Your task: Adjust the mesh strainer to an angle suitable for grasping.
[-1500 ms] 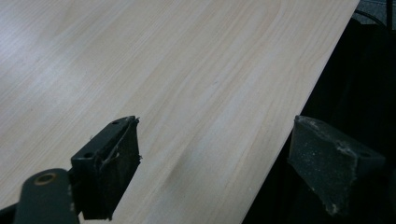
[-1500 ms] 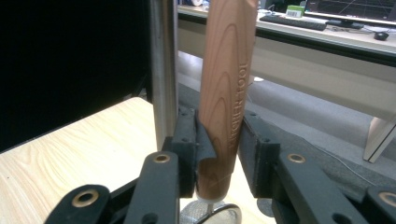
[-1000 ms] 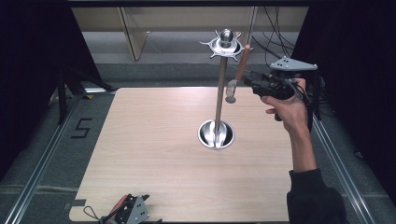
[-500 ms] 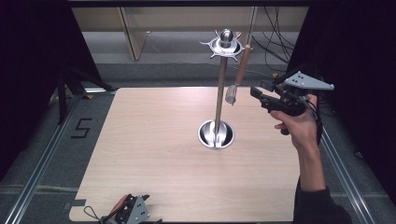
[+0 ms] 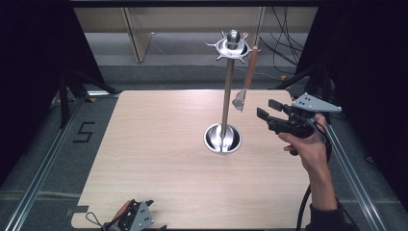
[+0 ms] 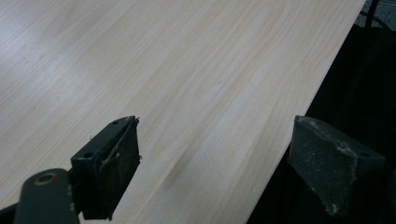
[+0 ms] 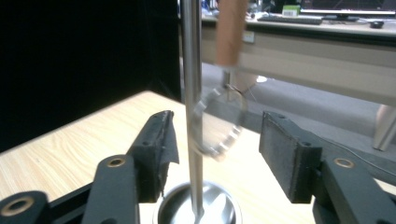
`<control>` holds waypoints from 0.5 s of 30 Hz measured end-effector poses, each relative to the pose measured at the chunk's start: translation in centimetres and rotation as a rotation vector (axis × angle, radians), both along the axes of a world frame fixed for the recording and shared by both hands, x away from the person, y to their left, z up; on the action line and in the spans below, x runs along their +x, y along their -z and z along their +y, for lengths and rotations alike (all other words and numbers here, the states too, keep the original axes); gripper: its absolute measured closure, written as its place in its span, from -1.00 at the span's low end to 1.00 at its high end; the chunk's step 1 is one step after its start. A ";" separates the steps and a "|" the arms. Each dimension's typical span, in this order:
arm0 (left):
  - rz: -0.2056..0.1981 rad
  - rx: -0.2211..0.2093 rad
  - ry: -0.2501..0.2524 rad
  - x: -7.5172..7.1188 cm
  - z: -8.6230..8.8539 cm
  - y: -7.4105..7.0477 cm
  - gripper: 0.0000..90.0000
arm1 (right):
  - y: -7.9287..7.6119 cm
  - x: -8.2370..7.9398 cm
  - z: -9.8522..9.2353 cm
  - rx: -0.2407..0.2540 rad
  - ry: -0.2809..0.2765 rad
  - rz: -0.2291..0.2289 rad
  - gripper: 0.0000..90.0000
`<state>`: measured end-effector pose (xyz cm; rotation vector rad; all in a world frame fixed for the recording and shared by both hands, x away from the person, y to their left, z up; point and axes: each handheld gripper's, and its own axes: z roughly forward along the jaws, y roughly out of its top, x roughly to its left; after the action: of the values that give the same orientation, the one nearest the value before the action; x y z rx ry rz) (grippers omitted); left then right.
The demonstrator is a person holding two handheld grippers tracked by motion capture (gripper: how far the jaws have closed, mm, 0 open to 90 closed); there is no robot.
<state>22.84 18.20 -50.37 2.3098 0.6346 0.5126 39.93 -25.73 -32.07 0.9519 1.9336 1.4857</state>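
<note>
A "5" [image 5: 82, 132] marks the floor at left. The right gripper [image 5: 267, 109], jaws just opening and empty, sits right of the hanging utensil [image 5: 244, 82]; the left gripper [image 6: 215, 163] is released.

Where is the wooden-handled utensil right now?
In the high view, the wooden-handled utensil hangs from the metal stand, right of its pole, just beyond the right gripper.

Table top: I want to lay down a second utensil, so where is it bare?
The table is bare left of the stand, from the far edge to the left gripper at the near edge. It is crowded right of the stand, where the hanging utensil and the right gripper are.
</note>
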 end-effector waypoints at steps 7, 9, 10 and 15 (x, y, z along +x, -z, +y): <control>-0.014 0.022 0.010 0.1 0.0 -0.1 -0.66 | 1.3 -0.4 0.0 -0.073 0.000 0.010 -0.09; -0.013 0.018 0.009 0.1 0.0 -0.1 -0.66 | 1.7 -0.5 0.3 -0.069 0.015 0.034 -0.09; -0.009 -0.006 0.004 0.1 -0.1 -0.1 -0.66 | 1.8 -0.5 0.4 -0.072 0.013 0.037 -0.10; -0.011 0.005 0.003 0.1 -0.3 -0.1 -0.66 | 2.5 -0.7 0.8 -0.087 0.001 0.050 -0.11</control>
<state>22.97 17.93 -50.28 2.3108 0.6248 0.5253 39.21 -24.97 -34.59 0.9588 2.0159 1.3773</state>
